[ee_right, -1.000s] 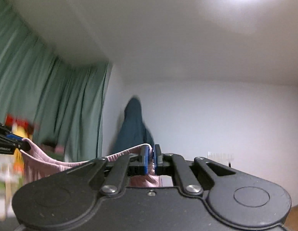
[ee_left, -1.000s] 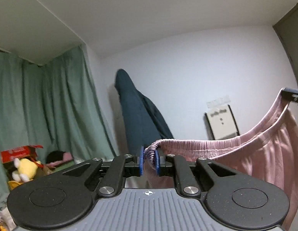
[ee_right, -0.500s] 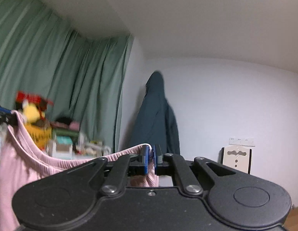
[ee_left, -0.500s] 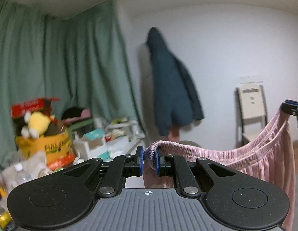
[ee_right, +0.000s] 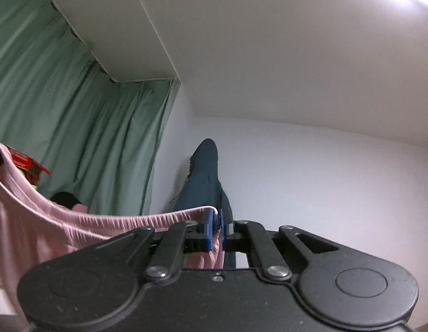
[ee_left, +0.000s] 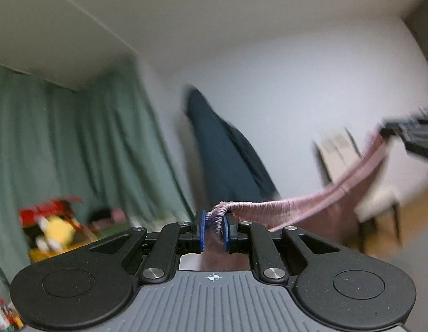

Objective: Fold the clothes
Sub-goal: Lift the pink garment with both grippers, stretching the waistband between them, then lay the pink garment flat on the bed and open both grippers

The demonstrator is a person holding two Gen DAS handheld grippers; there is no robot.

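Observation:
A pink garment with a gathered elastic waistband (ee_left: 297, 207) hangs in the air, stretched between my two grippers. My left gripper (ee_left: 214, 228) is shut on one end of the waistband. My right gripper (ee_right: 216, 228) is shut on the other end, and the pink cloth (ee_right: 75, 221) runs off to the left and hangs down. In the left wrist view the right gripper (ee_left: 415, 138) shows blurred at the far right, holding the band higher up. The lower part of the garment is hidden below both views.
A dark jacket (ee_left: 225, 160) hangs on the white wall ahead. Green curtains (ee_left: 75, 144) cover the left side. A yellow plush toy (ee_left: 56, 235) and a red box sit among clutter at lower left. A pale chair (ee_left: 352, 182) stands at the right.
Both grippers have tilted back up, so the views show more ceiling than half a second ago. The waistband stays clamped and stretched between them. The left wrist view is motion-blurred now.

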